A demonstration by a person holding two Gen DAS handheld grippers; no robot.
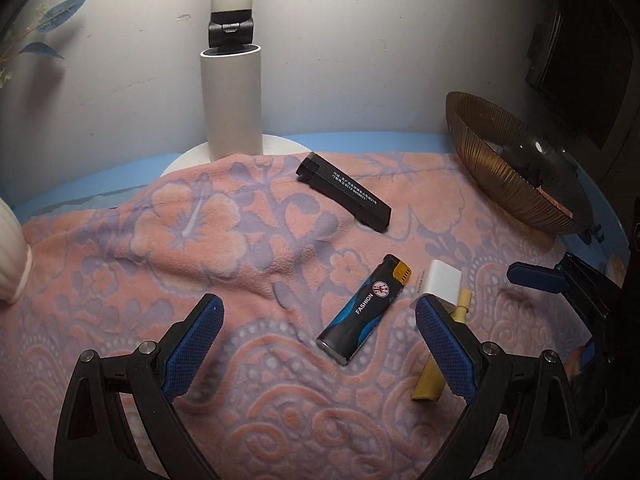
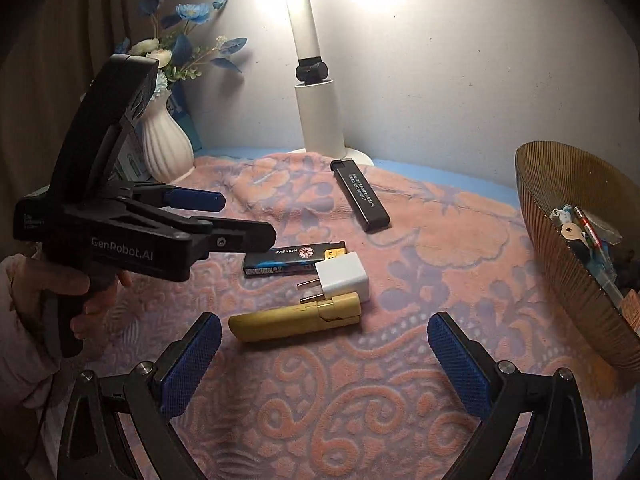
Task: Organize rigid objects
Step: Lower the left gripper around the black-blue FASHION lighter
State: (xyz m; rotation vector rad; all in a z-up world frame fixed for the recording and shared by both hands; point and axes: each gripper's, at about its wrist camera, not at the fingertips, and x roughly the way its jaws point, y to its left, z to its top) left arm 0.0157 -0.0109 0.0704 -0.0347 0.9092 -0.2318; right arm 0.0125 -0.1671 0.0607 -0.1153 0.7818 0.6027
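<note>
Both the left gripper and right gripper hang wide open and empty above the blanket-covered bench, where the blue lighter, white charger and yellow lighter await the ribbed bowl

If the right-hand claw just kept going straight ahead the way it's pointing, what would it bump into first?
Most likely the yellow lighter, lying crosswise just ahead of the open right gripper; the white plug adapter sits right behind it. Depth is hard to judge.

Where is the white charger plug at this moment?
In the right wrist view the white charger plug lies on the blanket near the centre, touching the yellow lighter in front of it, with the FASHION lighter just behind.
</note>
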